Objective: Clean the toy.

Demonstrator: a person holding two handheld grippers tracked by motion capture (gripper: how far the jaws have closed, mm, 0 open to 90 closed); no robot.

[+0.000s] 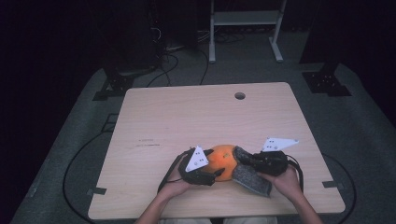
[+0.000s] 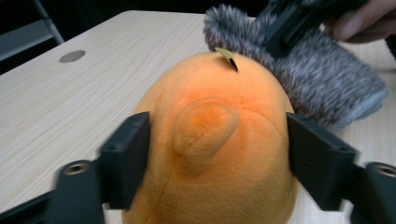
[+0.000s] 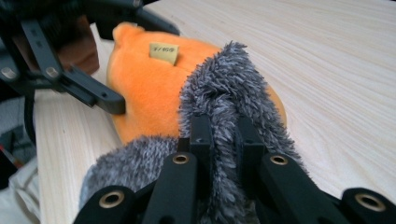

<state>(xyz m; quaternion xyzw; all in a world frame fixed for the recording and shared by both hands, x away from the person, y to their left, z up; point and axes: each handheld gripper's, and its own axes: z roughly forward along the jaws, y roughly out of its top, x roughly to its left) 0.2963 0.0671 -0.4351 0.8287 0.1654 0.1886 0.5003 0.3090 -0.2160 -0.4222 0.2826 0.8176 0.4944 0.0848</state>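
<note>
Your two hands sit at the table's (image 1: 154, 112) near edge, left gripper (image 1: 211, 176) straddling the orange plush toy (image 1: 223, 161) loosely to steady it while your right gripper (image 3: 223, 135) pinches the grey furry cloth (image 3: 229, 88) against its right side.

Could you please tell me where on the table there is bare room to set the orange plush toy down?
The table is bare across its far half, from the cable hole to both far corners, and along its left edge. It is crowded at the near middle, where the orange plush toy, grey fuzzy cloth, left gripper and right gripper meet.
</note>
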